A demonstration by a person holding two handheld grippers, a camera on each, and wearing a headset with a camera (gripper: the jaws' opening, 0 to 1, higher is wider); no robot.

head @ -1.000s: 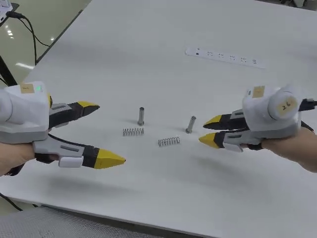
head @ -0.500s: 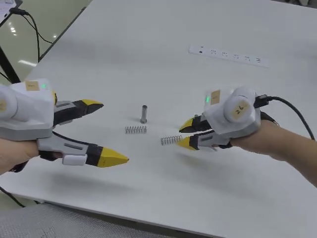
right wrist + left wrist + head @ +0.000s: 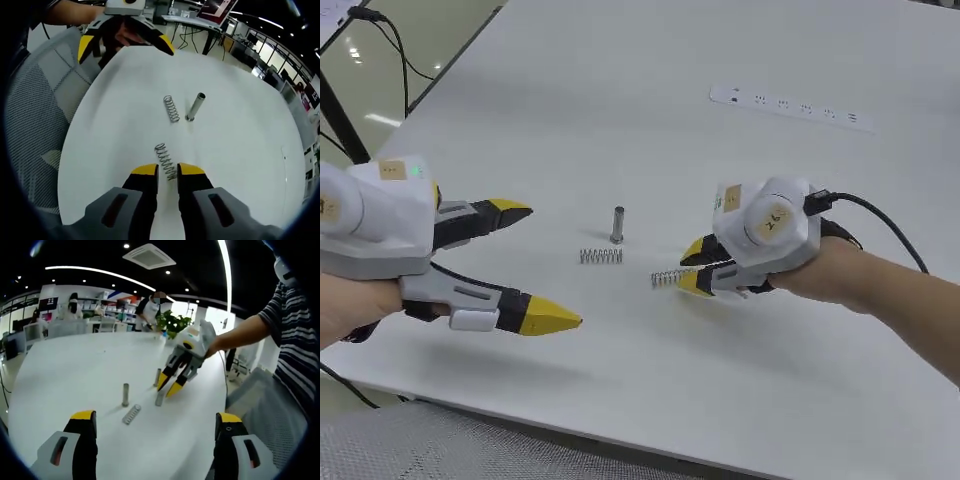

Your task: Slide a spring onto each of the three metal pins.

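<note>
pickup step: fingers of the right gripper (image 3: 168, 172) sit narrow astride a spring (image 3: 165, 157) lying mid counter (image 3: 620, 100), the left gripper (image 3: 542, 265) gapes wide; next, pinch it and thread the upright pin (image 3: 618, 224).

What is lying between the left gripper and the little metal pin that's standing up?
One loose spring lies on its side there, close in front of the pin. The left gripper view shows it best.

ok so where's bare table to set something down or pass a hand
Bare: the table between the power strip and the pin, and the near edge beside the left gripper. Crowded: the middle, where the pin, a loose spring and the right gripper, jaws astride another spring, sit close.
</note>
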